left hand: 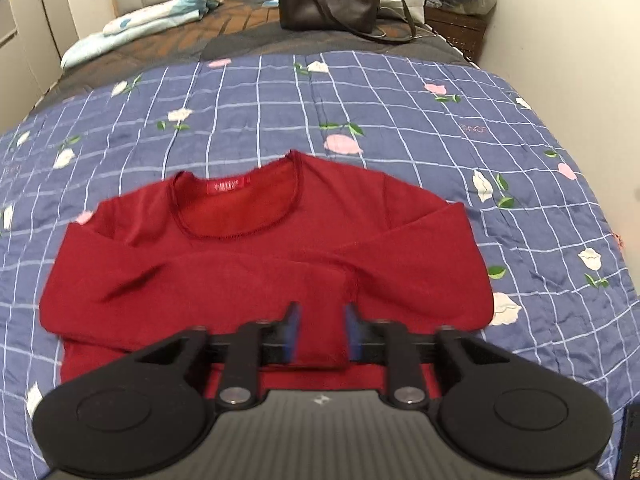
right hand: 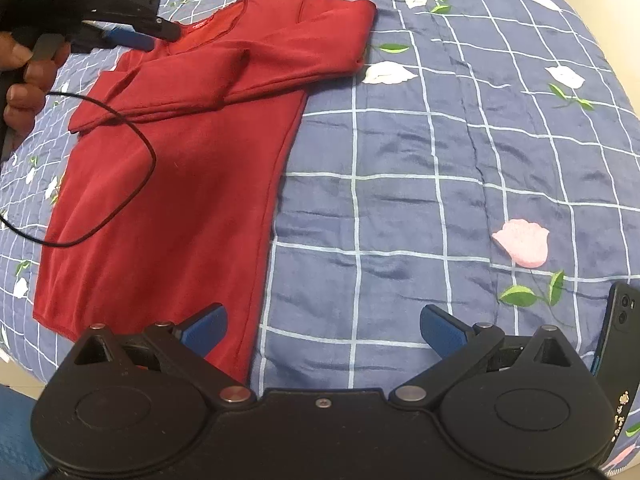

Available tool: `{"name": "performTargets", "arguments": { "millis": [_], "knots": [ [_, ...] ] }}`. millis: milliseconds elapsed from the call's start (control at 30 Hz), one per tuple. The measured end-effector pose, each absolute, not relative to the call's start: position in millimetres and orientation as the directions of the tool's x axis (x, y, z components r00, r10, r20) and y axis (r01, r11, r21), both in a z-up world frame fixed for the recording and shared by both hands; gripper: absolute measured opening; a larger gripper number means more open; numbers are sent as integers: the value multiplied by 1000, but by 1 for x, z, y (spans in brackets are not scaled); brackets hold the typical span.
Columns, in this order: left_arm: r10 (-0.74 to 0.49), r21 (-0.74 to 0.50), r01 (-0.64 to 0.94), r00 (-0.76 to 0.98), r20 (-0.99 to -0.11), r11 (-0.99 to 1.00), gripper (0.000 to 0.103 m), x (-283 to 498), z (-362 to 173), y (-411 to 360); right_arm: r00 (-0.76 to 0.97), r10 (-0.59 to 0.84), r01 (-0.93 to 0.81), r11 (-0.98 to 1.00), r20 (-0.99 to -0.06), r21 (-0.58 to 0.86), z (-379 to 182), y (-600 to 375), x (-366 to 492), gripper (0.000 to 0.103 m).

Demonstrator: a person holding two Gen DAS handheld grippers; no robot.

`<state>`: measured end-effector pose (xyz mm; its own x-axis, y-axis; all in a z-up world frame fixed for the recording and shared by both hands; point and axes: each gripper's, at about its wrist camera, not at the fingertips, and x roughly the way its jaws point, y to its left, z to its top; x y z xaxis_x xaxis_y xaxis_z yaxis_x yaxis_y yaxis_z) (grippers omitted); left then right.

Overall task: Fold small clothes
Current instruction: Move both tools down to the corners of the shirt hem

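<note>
Left wrist view shows a bed covered with a blue checked quilt with flowers, white walls around. A red shirt lies flat on it, sleeves folded across the chest. Behind stand a black handbag and a folded blanket. Left tongs and right tongs are both released, grasping nothing. A black cable crosses the shirt.
</note>
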<state>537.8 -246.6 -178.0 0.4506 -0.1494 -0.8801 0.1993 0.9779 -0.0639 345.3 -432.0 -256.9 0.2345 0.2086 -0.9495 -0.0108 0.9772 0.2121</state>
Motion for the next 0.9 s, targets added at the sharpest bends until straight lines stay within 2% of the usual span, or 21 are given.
{"name": "performTargets", "arguments": {
  "millis": [33, 100, 167, 200, 267, 367, 633, 900],
  "knots": [
    [-148, -68, 190, 450, -881, 979, 49, 536, -177, -245, 235, 212, -14, 977, -949, 214, -257, -432, 346, 102],
    [-148, -79, 170, 443, -884, 982, 55, 532, -175, -240, 234, 221, -19, 975, -947, 223, -257, -431, 348, 102],
    [-130, -79, 134, 431, -893, 988, 69, 526, -173, -232, 225, 234, -23, 972, -946, 235, -258, -430, 352, 102],
    [-111, -71, 107, 428, -897, 992, 72, 522, -171, -226, 220, 239, -24, 971, -946, 240, -258, -429, 353, 102],
    [-56, -40, 46, 419, -906, 998, 88, 511, -166, -211, 207, 255, -23, 967, -945, 255, -258, -426, 358, 102],
    [40, 16, -61, 407, -913, 998, 102, 490, -154, -177, 191, 293, -26, 956, -937, 293, -259, -419, 366, 102],
    [217, 151, -270, 234, -948, 951, 102, 435, -168, -70, 122, 308, -65, 951, -943, 302, -271, -393, 372, 102],
    [262, 217, -316, 107, -959, 924, 102, 383, -192, -3, 47, 238, -98, 968, -970, 233, -283, -359, 351, 102]
  ]
}}
